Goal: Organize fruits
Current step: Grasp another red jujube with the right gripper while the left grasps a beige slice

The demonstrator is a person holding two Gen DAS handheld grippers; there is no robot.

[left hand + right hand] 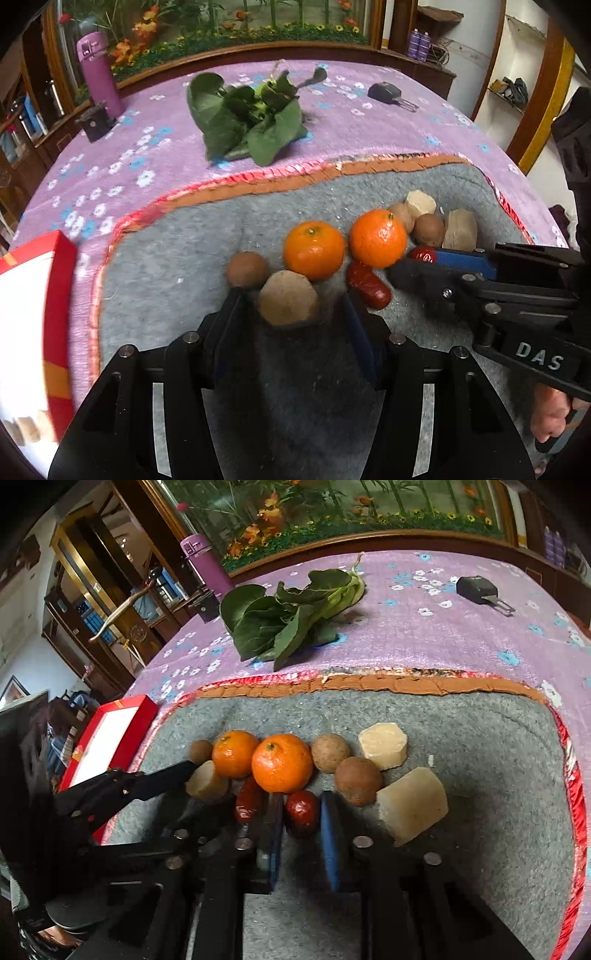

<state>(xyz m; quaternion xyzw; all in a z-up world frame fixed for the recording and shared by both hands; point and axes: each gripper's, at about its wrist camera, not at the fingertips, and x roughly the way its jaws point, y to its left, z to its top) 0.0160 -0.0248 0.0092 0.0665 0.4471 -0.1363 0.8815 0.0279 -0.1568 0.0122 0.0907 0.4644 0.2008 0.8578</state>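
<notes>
Two oranges (258, 762) sit side by side on the grey mat (480, 738), just ahead of both tools. Right gripper (301, 812) straddles a red date (301, 812), blue pads either side of it, though whether they actually pinch it I cannot tell. Left gripper (291, 306) is spread wide around a tan peeled chunk (288, 301) lying between its fingers. Second date (369, 286) lies just right of that gripper's right finger. Brown round fruits (343, 771) and pale chunks (410, 805) cluster right of the right gripper; leafy greens (251, 118) are well beyond on the purple worktop (369, 136).
</notes>
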